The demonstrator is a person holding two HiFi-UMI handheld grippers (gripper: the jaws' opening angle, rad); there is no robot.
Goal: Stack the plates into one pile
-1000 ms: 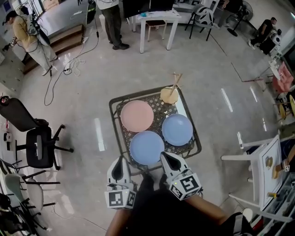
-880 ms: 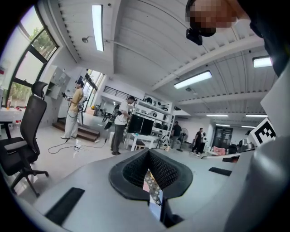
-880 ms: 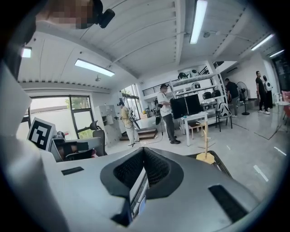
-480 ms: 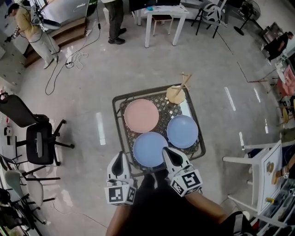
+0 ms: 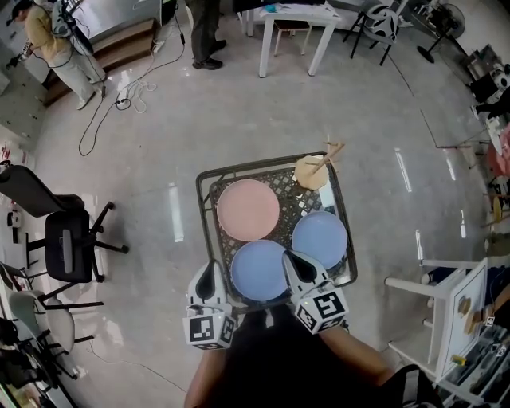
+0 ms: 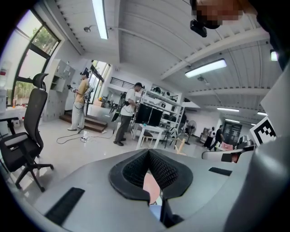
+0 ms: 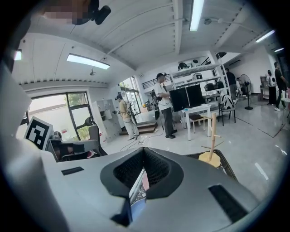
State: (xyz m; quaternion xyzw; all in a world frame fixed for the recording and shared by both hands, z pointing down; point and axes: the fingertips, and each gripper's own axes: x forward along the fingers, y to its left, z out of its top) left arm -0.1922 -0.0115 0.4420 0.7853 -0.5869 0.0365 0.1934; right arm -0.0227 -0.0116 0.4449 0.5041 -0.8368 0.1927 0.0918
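**Three plates lie apart on one table, and both claws are closed and empty**

One square table with a black metal mesh top (image 5: 209, 209) stands on the pale glossy floor (image 5: 239, 111), straight ahead of the person. To the left is one black office chair on castors (image 5: 68, 249). At the far end of the room are one white table (image 5: 299, 17) and two standing people (image 5: 56, 40).

Three round plates lie flat on the mesh, close together, with none on another. There is one pink plate (image 5: 248, 209) at the far left. One blue plate (image 5: 259, 271) is at the near edge, and a second blue plate (image 5: 319, 239) is to its right. One small wooden stand with a round base and a tilted peg (image 5: 312, 171) sits at the far right corner.

There are two grey grippers at the table's near edge. The left gripper (image 5: 211, 271) has its jaws pressed together on nothing and sits just left of the near blue plate. The right gripper (image 5: 292, 261) is likewise closed and empty. Its tip shows over that plate's right edge, but contact cannot be told.
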